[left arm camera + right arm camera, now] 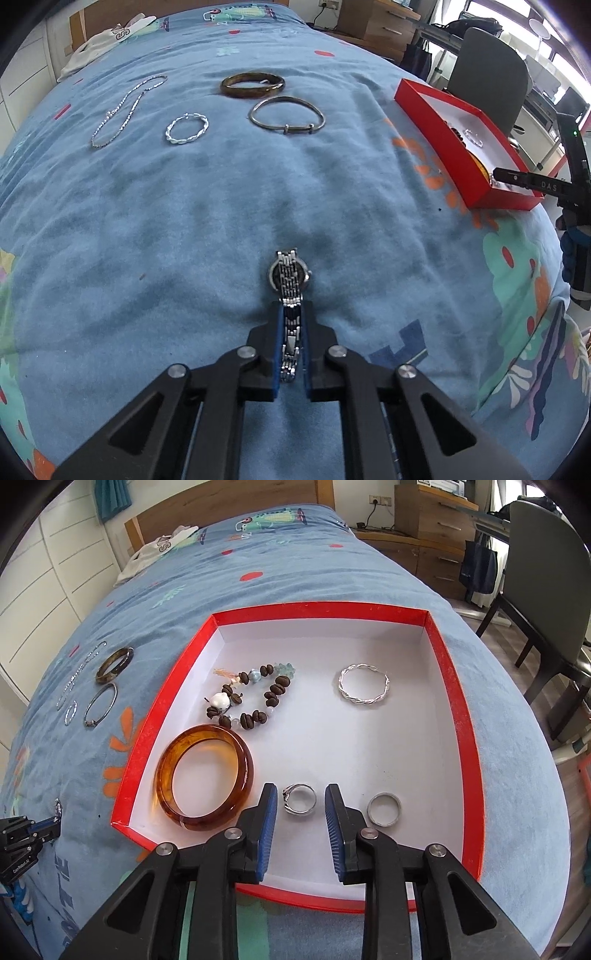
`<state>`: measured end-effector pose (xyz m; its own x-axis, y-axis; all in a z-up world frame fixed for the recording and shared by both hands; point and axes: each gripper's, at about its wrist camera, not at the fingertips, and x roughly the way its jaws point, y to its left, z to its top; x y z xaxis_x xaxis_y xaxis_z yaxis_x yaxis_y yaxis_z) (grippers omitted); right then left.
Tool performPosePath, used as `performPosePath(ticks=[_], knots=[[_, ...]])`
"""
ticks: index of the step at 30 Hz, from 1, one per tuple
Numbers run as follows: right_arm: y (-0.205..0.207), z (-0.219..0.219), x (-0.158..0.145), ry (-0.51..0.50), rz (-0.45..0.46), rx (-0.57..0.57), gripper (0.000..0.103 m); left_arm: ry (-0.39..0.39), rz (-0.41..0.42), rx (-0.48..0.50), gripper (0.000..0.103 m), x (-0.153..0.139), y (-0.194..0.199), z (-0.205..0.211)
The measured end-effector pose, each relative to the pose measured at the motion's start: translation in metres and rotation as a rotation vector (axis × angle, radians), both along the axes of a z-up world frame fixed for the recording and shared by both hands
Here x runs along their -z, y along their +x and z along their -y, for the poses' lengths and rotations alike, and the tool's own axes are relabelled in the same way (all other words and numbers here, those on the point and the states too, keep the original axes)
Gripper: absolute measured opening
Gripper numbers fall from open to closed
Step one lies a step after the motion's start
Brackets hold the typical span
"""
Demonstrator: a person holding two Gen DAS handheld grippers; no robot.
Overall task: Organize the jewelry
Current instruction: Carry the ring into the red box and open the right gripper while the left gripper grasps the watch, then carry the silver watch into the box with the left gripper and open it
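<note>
My left gripper [291, 306] is shut on the band of a silver watch [290, 275] that lies on the blue bedspread. Far ahead lie a chain necklace [123, 109], a twisted silver bracelet [187, 128], a dark brown bangle [253, 84] and a thin metal bangle [287, 115]. My right gripper [300, 794] is open over the red box [458, 716], its fingers either side of a silver ring [300, 799]. The box also holds an amber bangle [205, 775], a bead bracelet [251, 698], a twisted bracelet [364, 685] and a plain ring [384, 808].
The red box [436, 136] sits at the bed's right edge in the left wrist view, with the right gripper [517, 179] reaching into it. A grey chair [543, 576] and wooden drawers [436, 520] stand beside the bed. White clothing [107, 40] lies near the headboard.
</note>
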<state>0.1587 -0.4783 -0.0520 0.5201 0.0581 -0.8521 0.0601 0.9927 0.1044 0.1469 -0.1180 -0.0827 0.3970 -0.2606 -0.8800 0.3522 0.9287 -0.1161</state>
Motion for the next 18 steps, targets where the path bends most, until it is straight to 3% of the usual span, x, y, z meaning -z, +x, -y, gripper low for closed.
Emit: performPosePath(ticks=[9, 18], knots=[[-0.016, 0.008, -0.017, 0.030, 0.052, 0.020, 0.032, -0.070, 0.041, -0.042, 0.008, -0.030, -0.003, 0.002], [-0.032, 0.018, -0.031, 0.059, 0.097, 0.035, 0.032, -0.117, 0.078, 0.008, 0.008, -0.059, -0.005, 0.031]])
